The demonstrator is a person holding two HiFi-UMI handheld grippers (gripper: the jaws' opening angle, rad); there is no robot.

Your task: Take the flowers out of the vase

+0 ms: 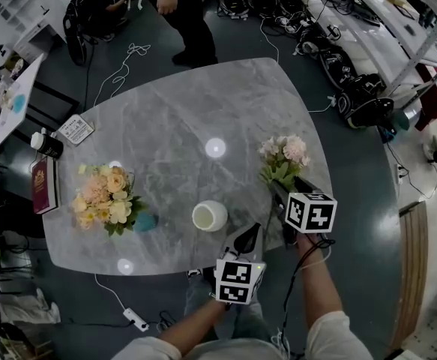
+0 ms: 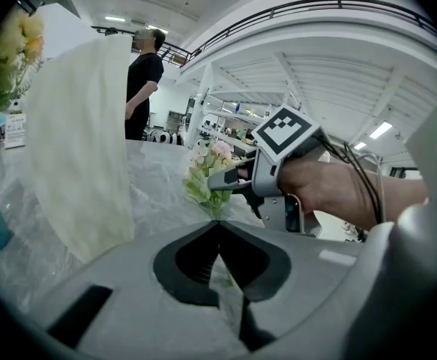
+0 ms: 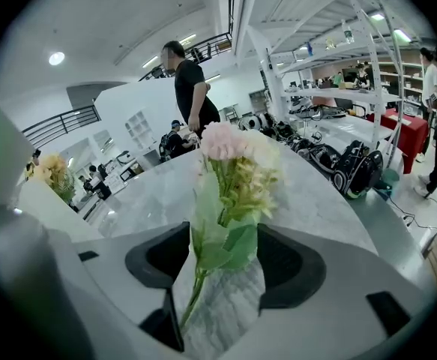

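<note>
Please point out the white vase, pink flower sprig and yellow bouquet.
white vase (image 1: pixel 209 216), head view, its open top
pink flower sprig (image 3: pixel 222 141), right gripper view, its pink bloom
yellow bouquet (image 1: pixel 107 195), head view, its blooms

The left tongs (image 1: pixel 251 232), a grey two-jaw tool with a marker cube on top, point forward and slightly down. Their jaws are pressed together with nothing between them. The right tongs (image 1: pixel 275 187), of the same make, sit just beside them and further forward, jaws spread wide with a green flower stem (image 3: pixel 196 276) in the gap. The bare left forearm (image 1: pixel 196 327) and right forearm (image 1: pixel 314 280) reach in from below, and the right hand (image 2: pixel 330 190) grips its handle.
</note>
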